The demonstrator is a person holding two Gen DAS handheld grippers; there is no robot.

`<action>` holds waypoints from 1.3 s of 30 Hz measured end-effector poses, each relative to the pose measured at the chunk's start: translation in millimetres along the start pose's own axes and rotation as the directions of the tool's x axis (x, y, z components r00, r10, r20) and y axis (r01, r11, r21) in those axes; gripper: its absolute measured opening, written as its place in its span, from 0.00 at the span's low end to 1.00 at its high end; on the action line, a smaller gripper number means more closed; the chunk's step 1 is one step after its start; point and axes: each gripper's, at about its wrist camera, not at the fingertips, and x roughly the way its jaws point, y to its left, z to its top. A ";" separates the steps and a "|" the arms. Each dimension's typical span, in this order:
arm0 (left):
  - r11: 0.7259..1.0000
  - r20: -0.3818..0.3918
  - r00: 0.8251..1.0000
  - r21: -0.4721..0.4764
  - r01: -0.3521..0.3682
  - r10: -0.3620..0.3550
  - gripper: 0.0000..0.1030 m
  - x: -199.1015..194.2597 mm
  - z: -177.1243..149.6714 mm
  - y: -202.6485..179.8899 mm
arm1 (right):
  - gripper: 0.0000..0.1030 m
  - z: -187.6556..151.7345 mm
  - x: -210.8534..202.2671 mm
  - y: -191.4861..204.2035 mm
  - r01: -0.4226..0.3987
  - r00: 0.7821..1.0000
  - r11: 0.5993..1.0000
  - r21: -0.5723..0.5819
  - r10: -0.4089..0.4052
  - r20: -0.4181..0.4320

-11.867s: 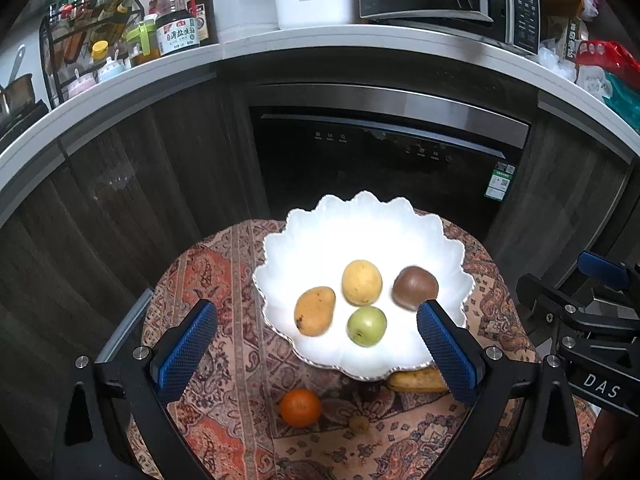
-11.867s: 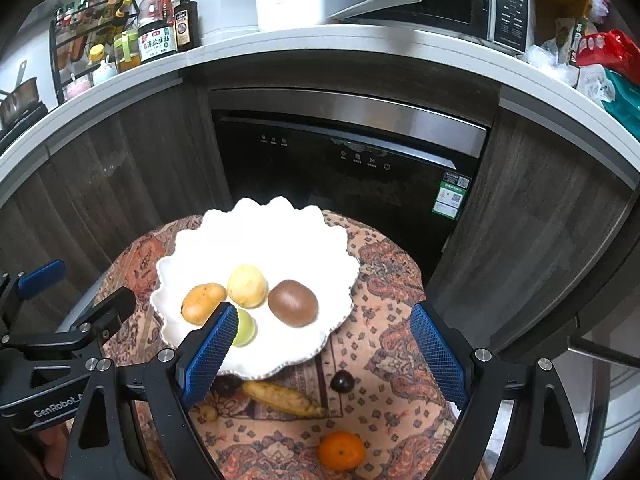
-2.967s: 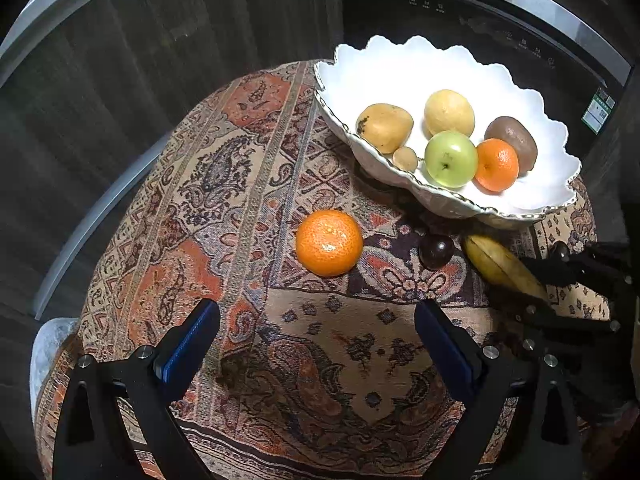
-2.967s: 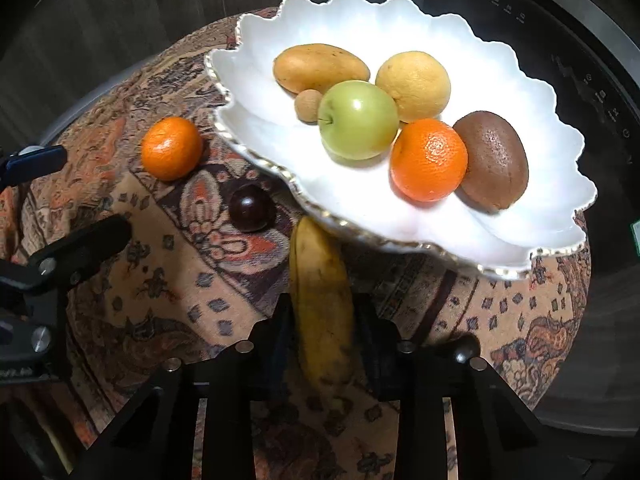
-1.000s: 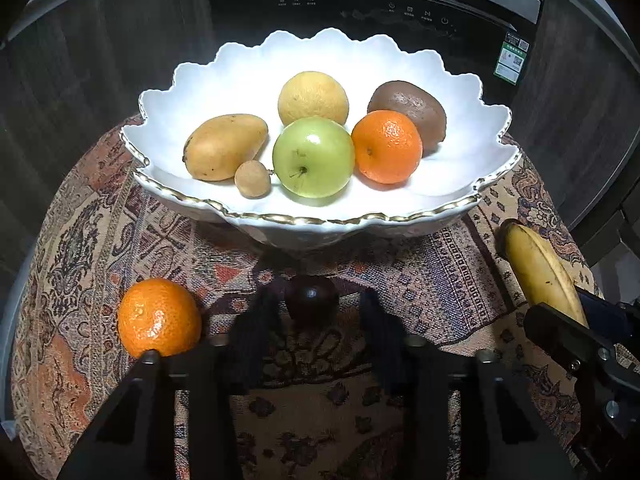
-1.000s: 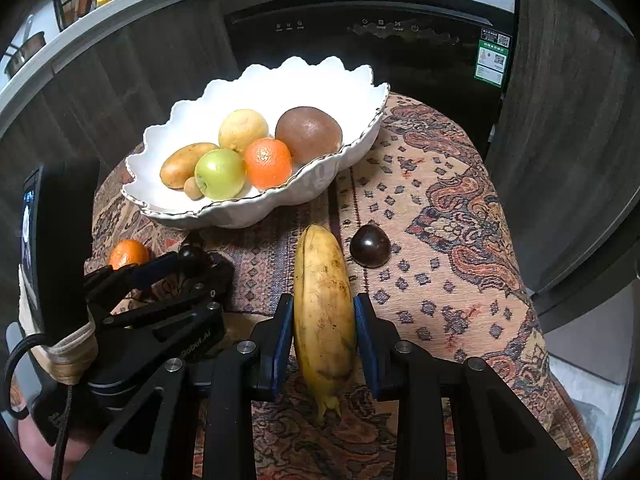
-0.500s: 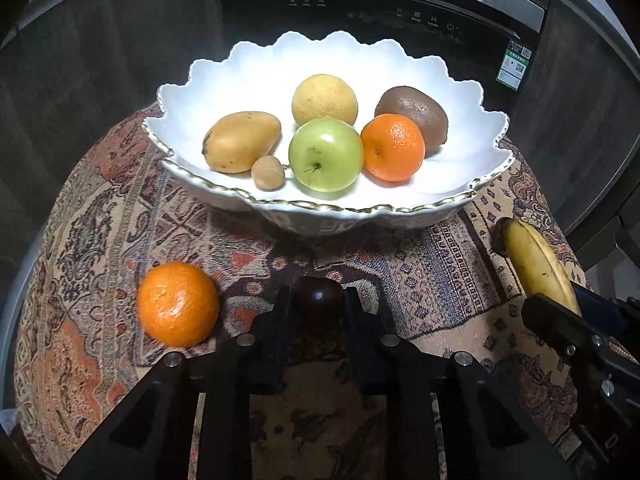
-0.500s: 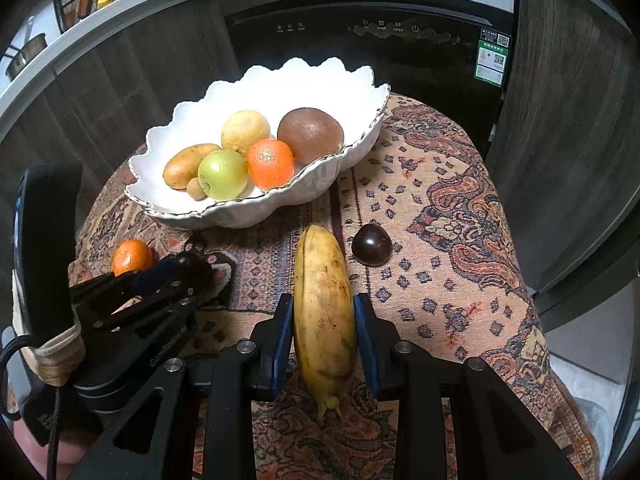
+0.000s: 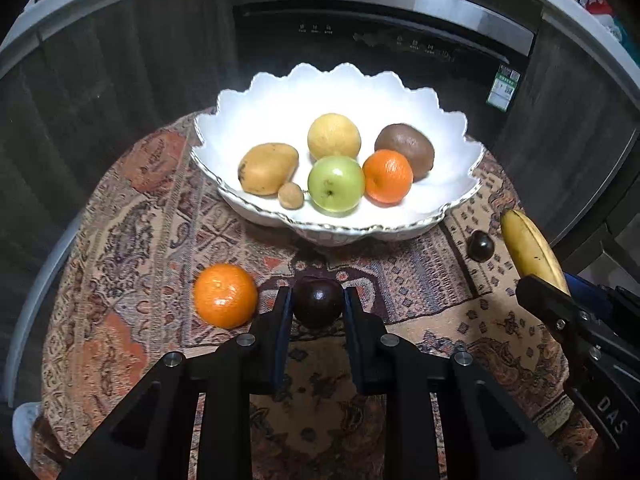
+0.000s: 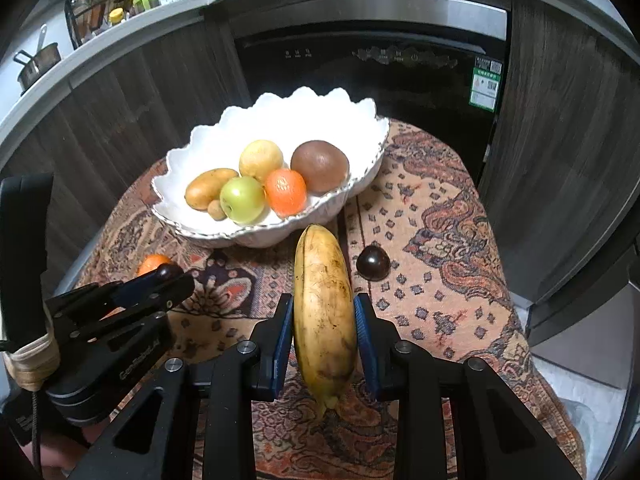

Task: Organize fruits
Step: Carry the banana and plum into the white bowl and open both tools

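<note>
The left gripper point(image 9: 316, 306) has just clamped its jaws on the small dark round plum point(image 9: 318, 307) and lifted it off the patterned cloth point(image 9: 132, 240) — like the right gripper point(image 10: 324, 328), already pinching the spotted yellow banana point(image 10: 323, 312); both fruits are ready for the scalloped white bowl point(image 9: 256, 96)

banana point(image 10: 324, 312): yellow, speckled, lengthwise, lower centre | dark plum point(image 9: 318, 307): round, lower centre | second dark plum point(image 10: 373, 263): right of centre | orange point(image 9: 225, 295): lower left | white scalloped bowl point(image 9: 256, 120): centre, six fruits
</note>
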 end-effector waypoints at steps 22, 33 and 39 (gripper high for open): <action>1.000 0.134 0.991 0.013 -0.023 0.021 0.25 -39.2 75.1 16.6 | 0.30 74.0 -16.5 15.2 -0.007 0.992 0.998 -0.061 0.014 0.122; 0.999 0.128 0.991 0.028 -0.039 0.035 0.25 -5.9 115.6 23.7 | 0.30 112.0 18.5 17.8 0.000 0.993 0.998 -0.064 0.007 0.116; 0.999 0.123 0.992 0.025 -0.038 0.035 0.25 18.2 138.4 29.2 | 0.30 133.9 42.7 16.9 0.008 0.995 0.998 -0.068 -0.001 0.101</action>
